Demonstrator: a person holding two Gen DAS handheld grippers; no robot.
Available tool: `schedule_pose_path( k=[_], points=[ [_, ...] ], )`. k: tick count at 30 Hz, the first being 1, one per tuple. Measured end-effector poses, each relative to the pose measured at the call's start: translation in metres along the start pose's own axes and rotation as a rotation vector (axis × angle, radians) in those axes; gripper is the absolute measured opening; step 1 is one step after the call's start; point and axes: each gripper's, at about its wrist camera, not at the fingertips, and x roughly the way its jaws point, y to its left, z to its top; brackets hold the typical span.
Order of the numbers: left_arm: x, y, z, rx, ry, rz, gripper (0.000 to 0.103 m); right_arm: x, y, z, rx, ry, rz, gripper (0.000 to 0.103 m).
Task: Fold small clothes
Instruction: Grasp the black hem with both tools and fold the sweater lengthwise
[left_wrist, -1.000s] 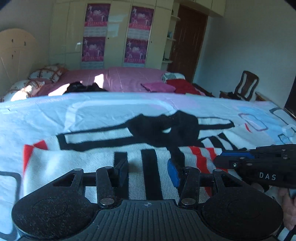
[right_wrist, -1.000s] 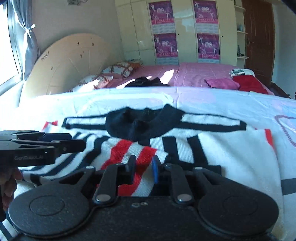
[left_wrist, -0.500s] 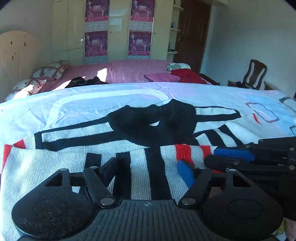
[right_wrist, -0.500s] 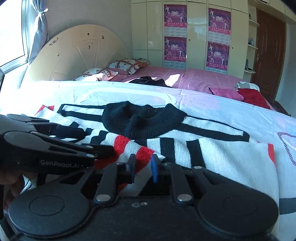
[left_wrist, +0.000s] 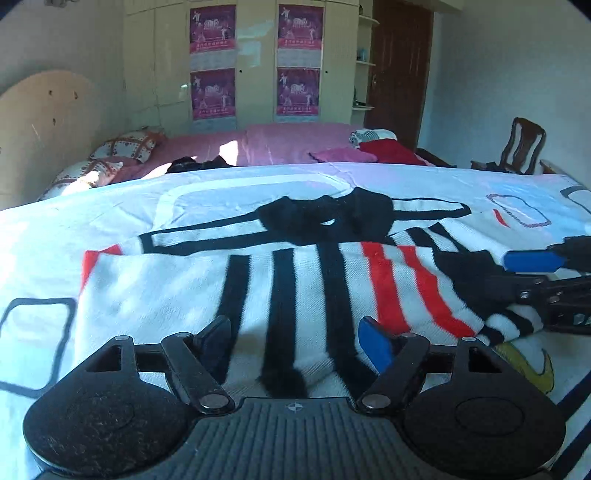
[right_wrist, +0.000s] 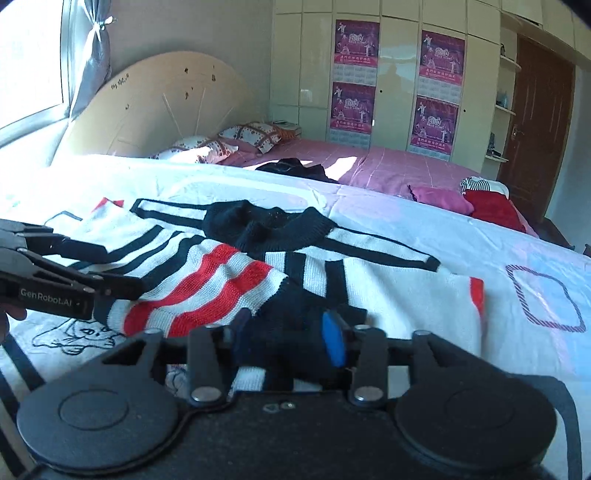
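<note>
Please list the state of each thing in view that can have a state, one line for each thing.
Striped sweater: lying on the bed, partly folded, one sleeve laid across the body.
Left hand-held gripper: open, jaws just opened wider, pads clear of the sweater.
Right hand-held gripper: open, jaws just opened, dark sweater edge between them, not pressed.
Brown door: closed.
Wardrobe doors: closed.

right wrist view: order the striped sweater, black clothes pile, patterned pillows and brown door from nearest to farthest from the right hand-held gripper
1. Striped sweater, directly under the right hand-held gripper, on the white bedspread.
2. Black clothes pile, mid-bed, on the pink sheet.
3. Patterned pillows, upper left by the headboard.
4. Brown door, far right wall.
</note>
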Motion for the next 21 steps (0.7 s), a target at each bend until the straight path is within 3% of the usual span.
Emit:
schedule_pose_path(
  k=[1,4,9,11,13,16,18,21],
  points=[
    [-0.007,0.003,-0.011,0.021,0.016,0.037,0.086,-0.011,-0.006,-0.006,0.014,0.002,0.002,0.058],
    [-0.038,0.004,-0.043,0.110,0.057,0.163,0.089,-0.045,-0.020,-0.029,0.050,0.016,0.006,0.057],
    [-0.107,0.011,-0.093,0.000,0.084,0.191,0.089,-0.109,-0.038,-0.075,0.160,0.052,-0.008,0.054],
    [-0.131,0.018,-0.116,-0.059,0.105,0.171,0.089,-0.136,-0.045,-0.095,0.245,0.082,0.006,0.053],
    [-0.148,0.026,-0.133,-0.128,0.141,0.103,0.088,-0.157,-0.052,-0.116,0.340,0.114,0.004,0.052],
    [-0.164,0.026,-0.146,-0.061,0.186,0.066,0.088,-0.176,-0.054,-0.146,0.422,0.188,-0.039,0.050],
    [-0.175,0.036,-0.153,-0.116,0.184,0.016,0.076,-0.193,-0.049,-0.159,0.483,0.183,-0.027,0.050],
    [-0.192,0.048,-0.168,-0.175,0.164,-0.036,0.068,-0.210,-0.034,-0.168,0.531,0.199,0.004,0.050]
  ],
)
